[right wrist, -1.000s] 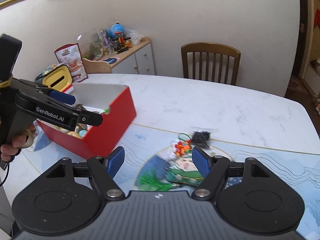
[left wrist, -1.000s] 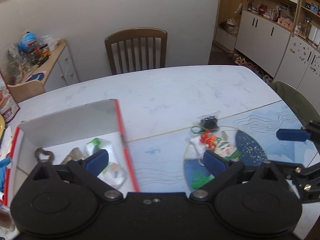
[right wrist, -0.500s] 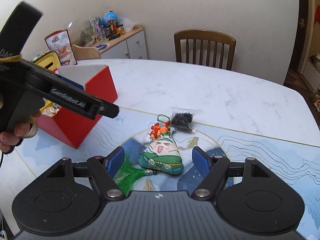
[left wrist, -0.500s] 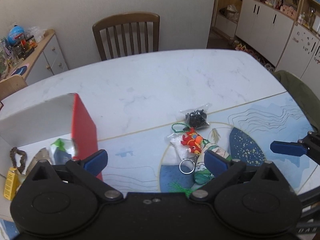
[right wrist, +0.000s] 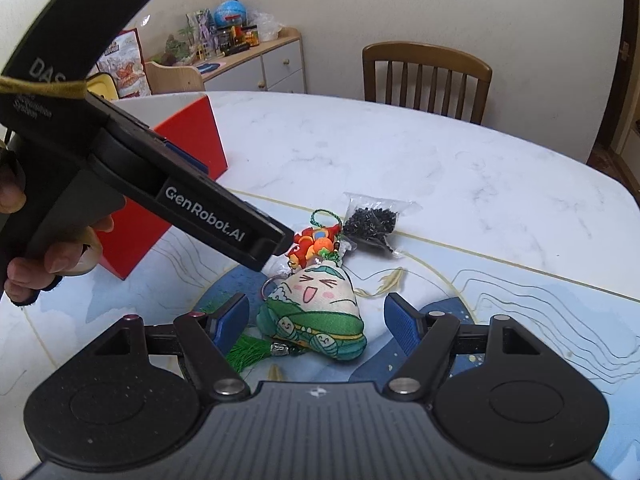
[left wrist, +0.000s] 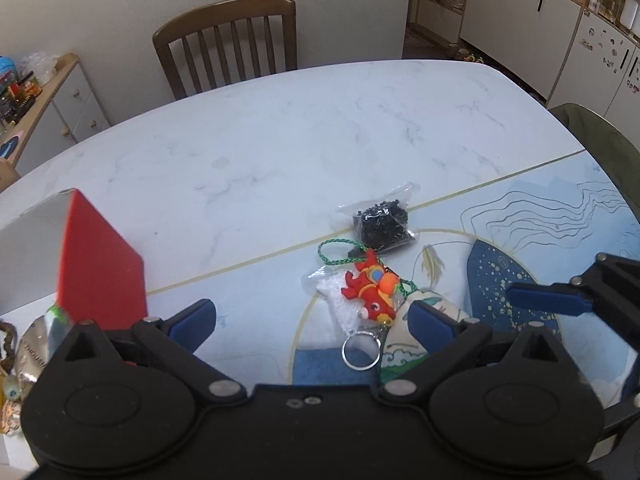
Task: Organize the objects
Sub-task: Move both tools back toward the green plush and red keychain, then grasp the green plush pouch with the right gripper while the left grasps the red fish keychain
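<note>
Marble surface (left wrist: 280, 140), red box (right wrist: 192, 136) at left. I held right tool (right wrist: 316, 316) wide open, empty, straddling dumpling plush (right wrist: 316, 304); left tool (left wrist: 312, 316) wide open, empty, over fish keychain (left wrist: 370, 286). Step judged: approach. Next: descend, clamp plush, carry to box.

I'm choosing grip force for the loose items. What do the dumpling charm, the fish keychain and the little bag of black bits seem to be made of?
Dumpling charm: stuffed printed fabric, matte, with a green thread tassel. Fish keychain: looks like soft rubber or PVC, bright and smooth, on a braided green cord with a shiny metal ring. Little bag: thin clear plastic film, crinkled and glossy, holding small black bits, possibly beads.
</note>
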